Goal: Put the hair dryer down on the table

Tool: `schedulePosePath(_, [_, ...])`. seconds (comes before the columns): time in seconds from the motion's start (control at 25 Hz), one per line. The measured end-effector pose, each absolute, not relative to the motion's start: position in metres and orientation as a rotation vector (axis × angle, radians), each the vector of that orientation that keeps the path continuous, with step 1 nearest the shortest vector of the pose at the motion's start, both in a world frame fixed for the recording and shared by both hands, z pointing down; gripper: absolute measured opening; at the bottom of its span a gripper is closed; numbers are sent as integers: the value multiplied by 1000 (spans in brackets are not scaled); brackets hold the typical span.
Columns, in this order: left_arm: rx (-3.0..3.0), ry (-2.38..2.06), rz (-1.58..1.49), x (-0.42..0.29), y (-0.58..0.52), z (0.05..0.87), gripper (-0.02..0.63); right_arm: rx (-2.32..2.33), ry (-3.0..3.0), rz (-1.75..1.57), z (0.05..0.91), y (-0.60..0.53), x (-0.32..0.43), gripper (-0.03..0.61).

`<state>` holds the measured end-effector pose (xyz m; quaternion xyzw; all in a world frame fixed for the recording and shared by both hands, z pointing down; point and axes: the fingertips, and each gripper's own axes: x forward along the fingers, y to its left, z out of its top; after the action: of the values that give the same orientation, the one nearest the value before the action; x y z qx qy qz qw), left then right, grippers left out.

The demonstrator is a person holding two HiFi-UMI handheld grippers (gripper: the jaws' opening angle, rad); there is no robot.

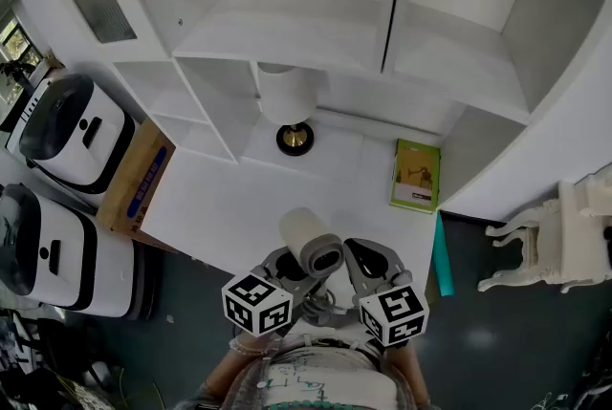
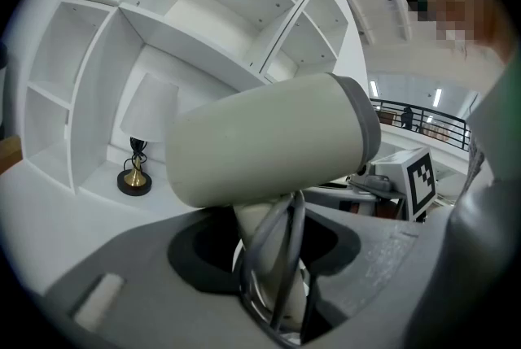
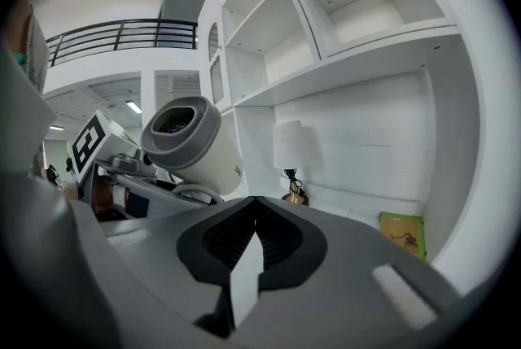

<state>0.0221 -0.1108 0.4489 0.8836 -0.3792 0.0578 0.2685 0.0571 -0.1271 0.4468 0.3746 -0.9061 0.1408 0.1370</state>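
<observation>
White built-in shelving (image 1: 316, 35) is backing a white table (image 1: 239, 198), seen from above.

- Far left, on the floor: two white-and-black appliances (image 1: 72, 131) are sitting one behind the other, with a cardboard box (image 1: 139, 179) lying between them and the table's side.
- Back of table, centre-left: a lamp (image 1: 285, 95) with a white shade and a round brass base is standing in a shelf niche.
- Near edge of table, centre: the left gripper (image 1: 287, 267) is clamping the handle of the hair dryer (image 1: 311, 244), its jaws pressing on either side. The pale barrel is tilting above the jaws, with its dark rear ring pointing back toward the person. A grey cord (image 2: 281, 258) is looping down along the handle. The hair dryer is hanging in the air, not resting on the table.
- Just right of it: the right gripper (image 3: 255, 213) is holding nothing, its jaws meeting tip to tip.
- Right part of table: a green book (image 1: 416, 175) is lying flat.
- Far right, on the dark floor: a white carved chair (image 1: 564, 236) is standing well apart from the table.
</observation>
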Motion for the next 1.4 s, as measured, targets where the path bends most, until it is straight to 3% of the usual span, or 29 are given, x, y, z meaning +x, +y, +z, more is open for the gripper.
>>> schedulePosePath(0.76, [2468, -812, 214, -36, -138, 448, 183, 1235, -2543, 391, 440, -151, -13, 29])
schedulePosePath(1.4, [2504, -731, 213, -53, -153, 445, 183, 1329, -2477, 380, 440, -159, -25, 28])
